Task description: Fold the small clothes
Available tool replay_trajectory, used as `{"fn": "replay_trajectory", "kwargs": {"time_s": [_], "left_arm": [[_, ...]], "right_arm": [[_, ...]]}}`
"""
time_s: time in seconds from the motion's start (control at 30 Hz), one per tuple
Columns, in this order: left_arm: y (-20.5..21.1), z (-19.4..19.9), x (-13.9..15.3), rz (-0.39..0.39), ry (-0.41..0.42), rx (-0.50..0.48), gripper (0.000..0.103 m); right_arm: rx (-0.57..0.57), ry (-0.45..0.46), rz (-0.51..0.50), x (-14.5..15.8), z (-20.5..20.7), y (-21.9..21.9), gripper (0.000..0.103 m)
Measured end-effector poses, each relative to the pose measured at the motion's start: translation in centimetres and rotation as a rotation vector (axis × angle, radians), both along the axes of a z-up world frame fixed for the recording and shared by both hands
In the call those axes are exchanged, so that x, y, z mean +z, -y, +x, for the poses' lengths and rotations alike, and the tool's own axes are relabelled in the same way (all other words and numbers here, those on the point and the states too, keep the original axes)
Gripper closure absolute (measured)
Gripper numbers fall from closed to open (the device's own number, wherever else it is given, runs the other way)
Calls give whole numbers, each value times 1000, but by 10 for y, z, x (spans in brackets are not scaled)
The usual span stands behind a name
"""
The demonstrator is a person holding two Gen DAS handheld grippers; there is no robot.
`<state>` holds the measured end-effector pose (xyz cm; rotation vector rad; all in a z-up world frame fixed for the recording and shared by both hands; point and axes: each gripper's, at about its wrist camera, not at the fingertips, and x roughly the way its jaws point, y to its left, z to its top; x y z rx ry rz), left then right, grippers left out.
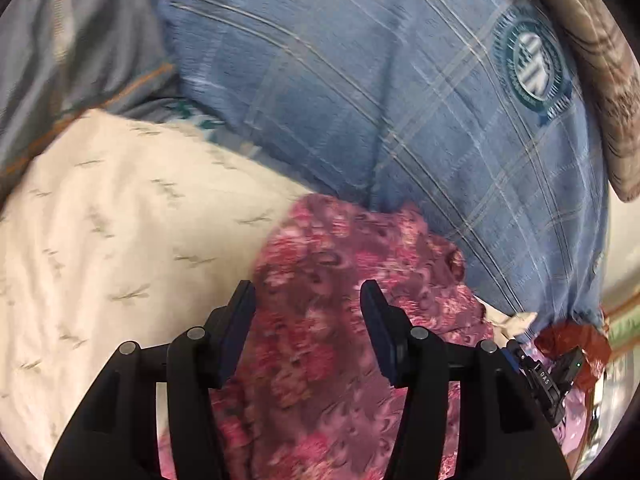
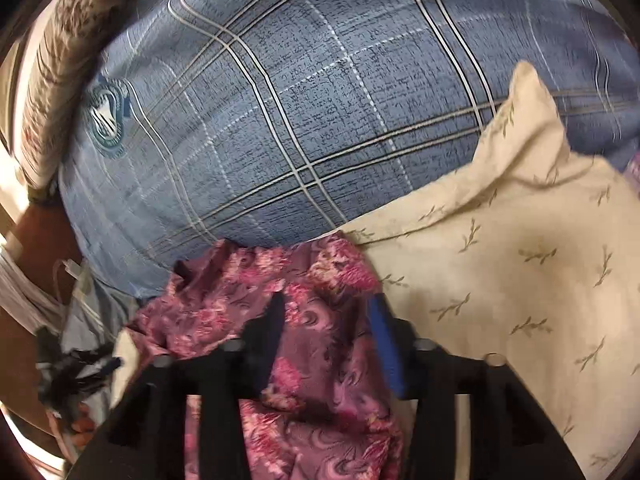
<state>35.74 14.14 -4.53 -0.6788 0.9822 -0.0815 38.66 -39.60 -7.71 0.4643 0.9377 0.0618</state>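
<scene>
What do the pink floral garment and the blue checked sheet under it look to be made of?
Pink floral garment: thin, slightly glossy woven cloth, perhaps satin or synthetic; it shows soft sheen and limp folds. Blue checked sheet: matte woven cotton-like fabric with a visible grainy weave. Neither is certain.

Pink floral garment [image 1: 320, 320] runs off the bottom edge in both views, its full outline hidden. Round emblem [image 2: 106, 120] on the blue plaid bedding [image 2: 300, 100] is blurred, lettering illegible. Dark clutter [image 2: 68, 372] at lower left cannot be identified.

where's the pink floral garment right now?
In both wrist views the pink floral garment lies low and centre, between each gripper's open jaws, on the cream leaf-print fabric with the blue plaid cushion just behind it.
</scene>
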Motion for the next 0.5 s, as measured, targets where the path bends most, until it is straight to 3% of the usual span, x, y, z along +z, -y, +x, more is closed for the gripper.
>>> {"fn": "replay_trajectory", "kwargs": {"time_s": [0.1, 0.17, 0.27, 0.33, 0.4, 0.43, 0.5], "left_arm": [[-2, -18, -8, -117, -10, -42, 50], [0, -31, -11, -108, -15, -56, 50], [-11, -51, -8, -118, 0, -45, 50], [-19, -62, -3, -119, 19, -54, 50], [-22, -75, 2, -172, 38, -93, 47], [-20, -79, 2, -204, 44, -121, 47], [-13, -82, -1, -181, 35, -125, 47]], "right_arm": [[-29, -80, 75, -26, 7, 2, 55], [-17, -148, 6, -43, 6, -8, 59], [-25, -102, -49, -28, -8, -15, 59], [-19, -39, -8, -8, -26, -16, 57], [11, 33, 48, 11, -51, -20, 57], [31, 41, 62, 15, -59, -23, 57], [57, 31, 82, 15, -74, -32, 57]]}}
